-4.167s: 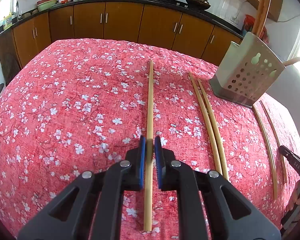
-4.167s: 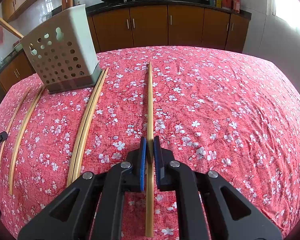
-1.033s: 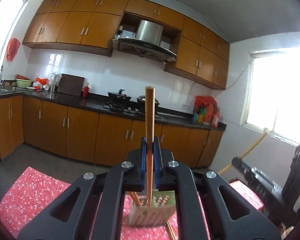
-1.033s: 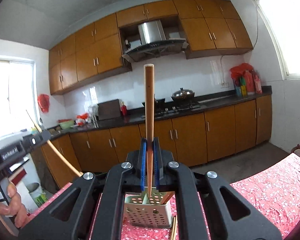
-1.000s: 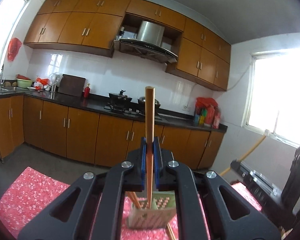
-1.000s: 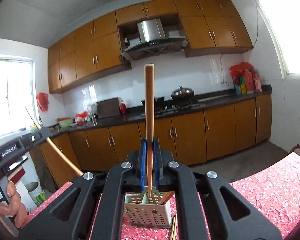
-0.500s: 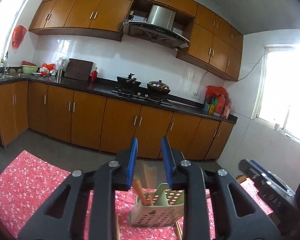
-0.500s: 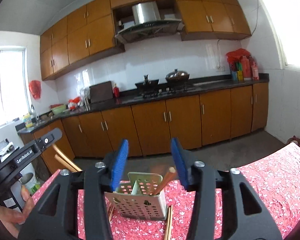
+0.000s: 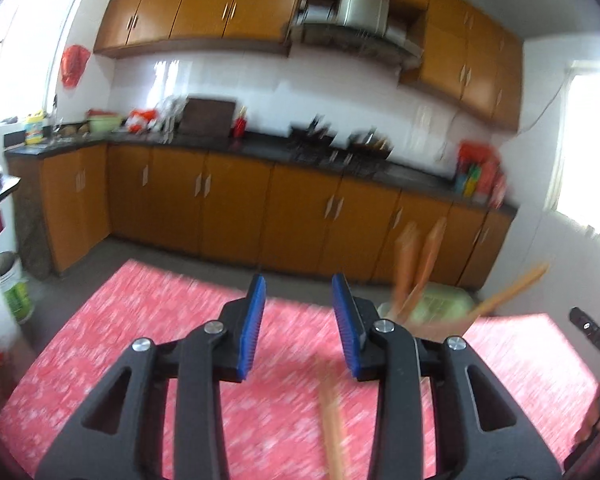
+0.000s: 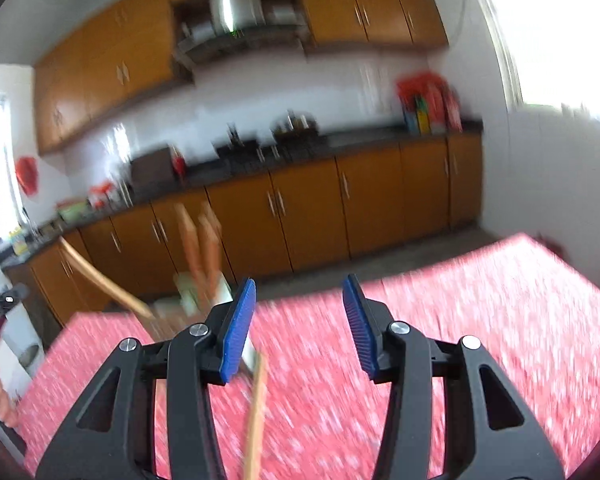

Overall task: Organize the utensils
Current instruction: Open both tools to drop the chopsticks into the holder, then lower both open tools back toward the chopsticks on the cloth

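Both frames are motion-blurred. The left gripper (image 9: 298,320) and right gripper (image 10: 298,326), black with ribbed blue pads, tilt down over the red floral tablecloth (image 9: 148,320), jaws apart and empty; the left's have just been opening. Slender wooden chopsticks (image 9: 416,264) stand in the pale perforated holder (image 9: 440,306), far right of the left gripper.

My left camera counts three chopsticks (image 9: 418,264) standing in one pale green holder (image 9: 440,304), ahead and right of my blue pads: two upright together, one leaning out sideways. One pair of chopsticks (image 9: 332,412) lies on the single red tablecloth (image 9: 140,320) below the pads; blur hides the exact number. My right camera repeats it: three chopsticks up left, one blurred stick (image 10: 256,408) below.
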The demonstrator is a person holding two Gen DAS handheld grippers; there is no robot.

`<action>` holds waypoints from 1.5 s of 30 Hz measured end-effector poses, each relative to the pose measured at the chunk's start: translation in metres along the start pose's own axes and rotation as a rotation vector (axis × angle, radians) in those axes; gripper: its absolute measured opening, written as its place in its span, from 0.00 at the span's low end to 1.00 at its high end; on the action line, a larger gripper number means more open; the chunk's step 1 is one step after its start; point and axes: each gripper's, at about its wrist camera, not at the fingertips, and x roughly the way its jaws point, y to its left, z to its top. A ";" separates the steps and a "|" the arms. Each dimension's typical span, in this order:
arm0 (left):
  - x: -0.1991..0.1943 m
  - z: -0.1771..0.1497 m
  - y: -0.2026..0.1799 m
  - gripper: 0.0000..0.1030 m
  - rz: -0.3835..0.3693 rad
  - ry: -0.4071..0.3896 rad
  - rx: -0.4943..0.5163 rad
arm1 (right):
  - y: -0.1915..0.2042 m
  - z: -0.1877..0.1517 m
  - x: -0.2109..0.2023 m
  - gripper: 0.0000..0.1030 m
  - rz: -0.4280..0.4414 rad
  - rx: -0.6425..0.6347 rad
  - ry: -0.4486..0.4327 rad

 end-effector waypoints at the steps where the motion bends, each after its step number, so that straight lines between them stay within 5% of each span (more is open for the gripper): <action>1: 0.006 -0.012 0.007 0.34 0.015 0.042 -0.001 | -0.005 -0.014 0.013 0.45 -0.012 0.004 0.071; 6: 0.037 -0.061 0.027 0.34 0.044 0.230 -0.013 | -0.004 -0.077 0.064 0.21 0.082 0.027 0.376; 10: 0.047 -0.090 0.022 0.34 0.021 0.308 -0.009 | 0.020 -0.110 0.080 0.19 0.147 -0.008 0.479; 18: 0.055 -0.107 -0.001 0.34 -0.025 0.365 0.029 | 0.044 -0.129 0.093 0.15 0.143 -0.089 0.521; 22: 0.058 -0.114 -0.010 0.34 -0.054 0.395 0.049 | 0.044 -0.127 0.095 0.15 0.048 -0.127 0.495; 32: 0.066 -0.134 -0.031 0.33 -0.104 0.465 0.101 | 0.038 -0.131 0.087 0.14 0.080 -0.145 0.497; 33: 0.066 -0.135 -0.033 0.31 -0.106 0.468 0.106 | 0.039 -0.131 0.087 0.07 0.063 -0.159 0.494; 45: 0.076 -0.151 -0.053 0.10 -0.066 0.506 0.211 | 0.030 -0.127 0.089 0.07 0.011 -0.141 0.481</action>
